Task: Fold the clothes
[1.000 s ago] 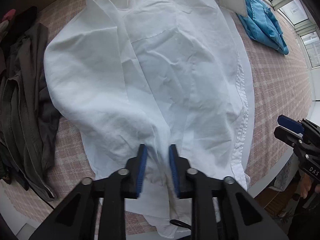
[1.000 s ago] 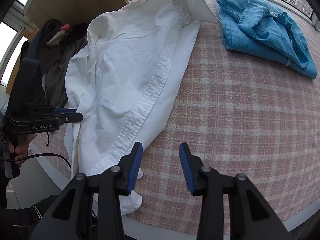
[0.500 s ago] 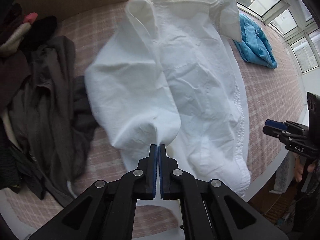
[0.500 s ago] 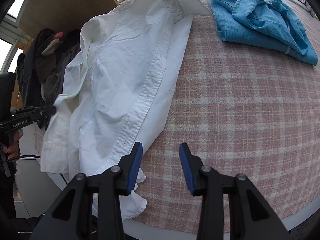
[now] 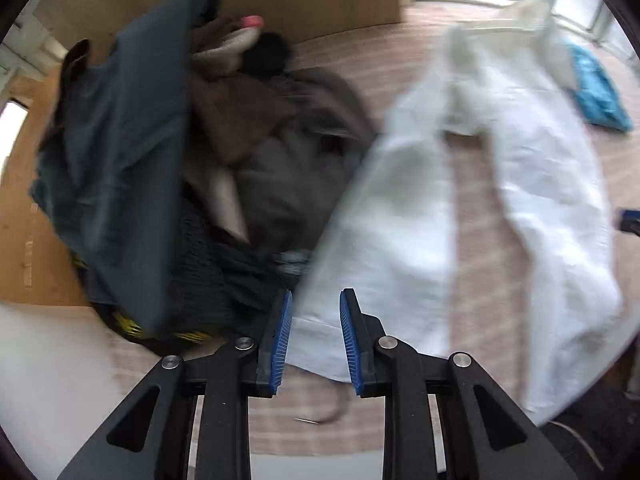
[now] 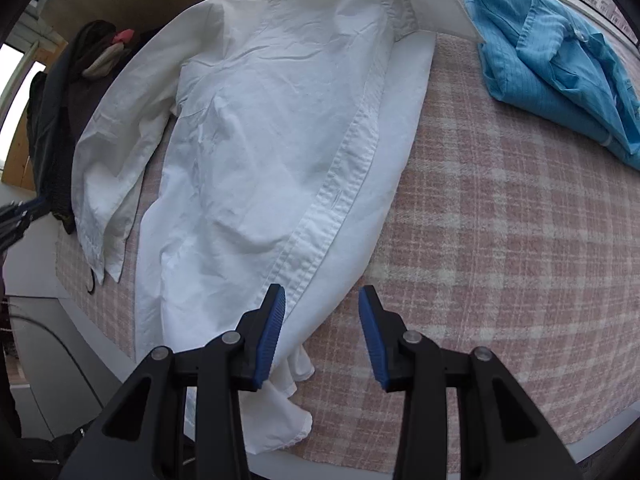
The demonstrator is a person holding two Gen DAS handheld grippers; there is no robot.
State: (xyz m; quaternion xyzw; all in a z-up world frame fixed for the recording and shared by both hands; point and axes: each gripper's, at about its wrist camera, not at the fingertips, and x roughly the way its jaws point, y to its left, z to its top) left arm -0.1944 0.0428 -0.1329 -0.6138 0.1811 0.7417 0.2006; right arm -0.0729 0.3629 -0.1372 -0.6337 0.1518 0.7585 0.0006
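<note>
White button-up shirt lies spread on pink plaid cloth, collar at far end, hem hanging over near edge. One sleeve stretched out from shirt body toward dark clothes pile. Folded blue garment beyond shirt collar, apart from it. Left gripper jaws parted, holding nothing, sleeve cuff just beyond tips; left view blurred. Right gripper jaws wide apart, empty, above shirt hem beside button placket.
</note>
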